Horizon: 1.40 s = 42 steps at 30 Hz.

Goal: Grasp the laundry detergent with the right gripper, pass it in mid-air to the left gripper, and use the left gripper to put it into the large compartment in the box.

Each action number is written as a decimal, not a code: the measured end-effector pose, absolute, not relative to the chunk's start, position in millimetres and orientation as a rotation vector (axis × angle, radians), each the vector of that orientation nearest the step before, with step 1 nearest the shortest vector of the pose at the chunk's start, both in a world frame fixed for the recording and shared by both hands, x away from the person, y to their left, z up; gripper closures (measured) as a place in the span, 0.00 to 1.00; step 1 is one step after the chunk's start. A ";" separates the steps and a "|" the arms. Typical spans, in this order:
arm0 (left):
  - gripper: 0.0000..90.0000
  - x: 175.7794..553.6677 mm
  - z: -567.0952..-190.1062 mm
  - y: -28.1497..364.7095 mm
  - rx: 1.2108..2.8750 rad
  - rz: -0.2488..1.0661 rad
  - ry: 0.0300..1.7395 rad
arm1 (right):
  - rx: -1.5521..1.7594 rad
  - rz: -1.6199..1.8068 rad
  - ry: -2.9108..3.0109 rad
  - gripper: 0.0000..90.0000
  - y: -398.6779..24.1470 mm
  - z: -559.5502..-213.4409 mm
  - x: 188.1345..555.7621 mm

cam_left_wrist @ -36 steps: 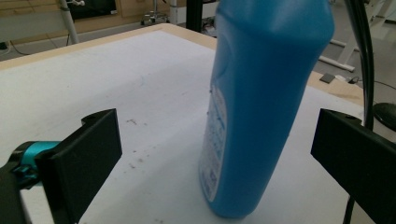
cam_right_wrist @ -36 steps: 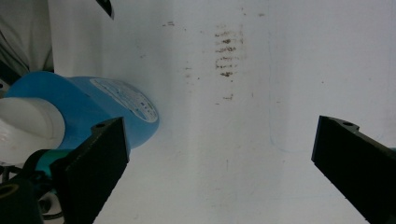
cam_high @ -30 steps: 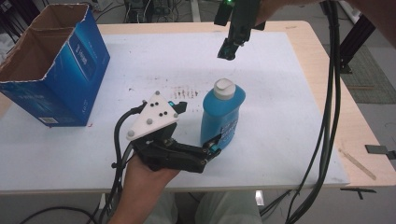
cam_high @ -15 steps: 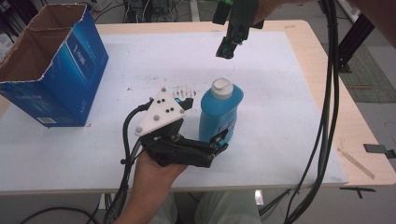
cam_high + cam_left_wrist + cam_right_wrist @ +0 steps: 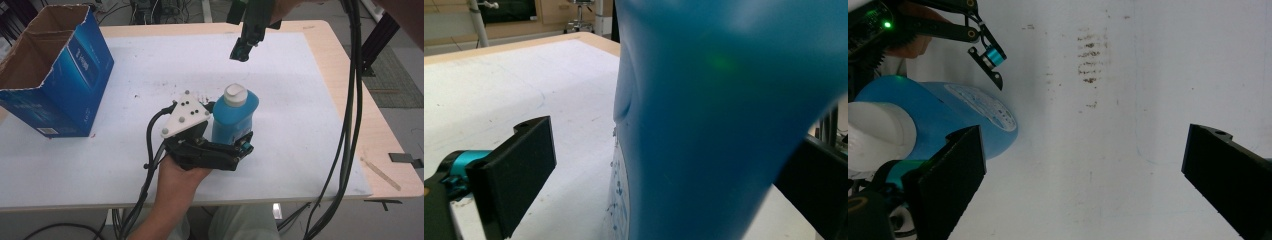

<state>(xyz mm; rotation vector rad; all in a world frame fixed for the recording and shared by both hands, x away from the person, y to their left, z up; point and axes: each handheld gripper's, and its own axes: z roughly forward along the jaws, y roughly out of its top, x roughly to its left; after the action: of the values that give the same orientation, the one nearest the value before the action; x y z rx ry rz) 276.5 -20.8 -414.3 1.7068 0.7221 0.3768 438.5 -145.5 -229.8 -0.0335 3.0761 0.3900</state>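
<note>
High view: blue box left of bottle, well apart.

Left gripper: held low over the near table side, forearm entering from the bottom edge, grey three-cornered plate on top. Jaws spread, one on each side of its target. Right gripper: raised at the far side, pointing down, jaws wide apart.

The left tongs flank an upright blue bottle on the table. The right tongs hover above. A blue box stands well apart.
</note>
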 end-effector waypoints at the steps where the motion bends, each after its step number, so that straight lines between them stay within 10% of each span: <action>1: 0.09 277.0 -415.2 -22.0 1.702 0.373 0.701 | -0.035 0.390 3.076 0.03 -145.5 -229.8 438.5; 42: 0.48 275.8 -415.0 -17.1 1.702 0.411 0.657 | -0.021 0.392 3.066 0.03 -148.5 -227.6 437.0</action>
<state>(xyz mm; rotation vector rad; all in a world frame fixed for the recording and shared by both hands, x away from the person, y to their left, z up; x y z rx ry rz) 275.8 -17.1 -415.0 1.7019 0.6573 0.4107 437.0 -148.5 -227.6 -0.0208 3.0659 0.3919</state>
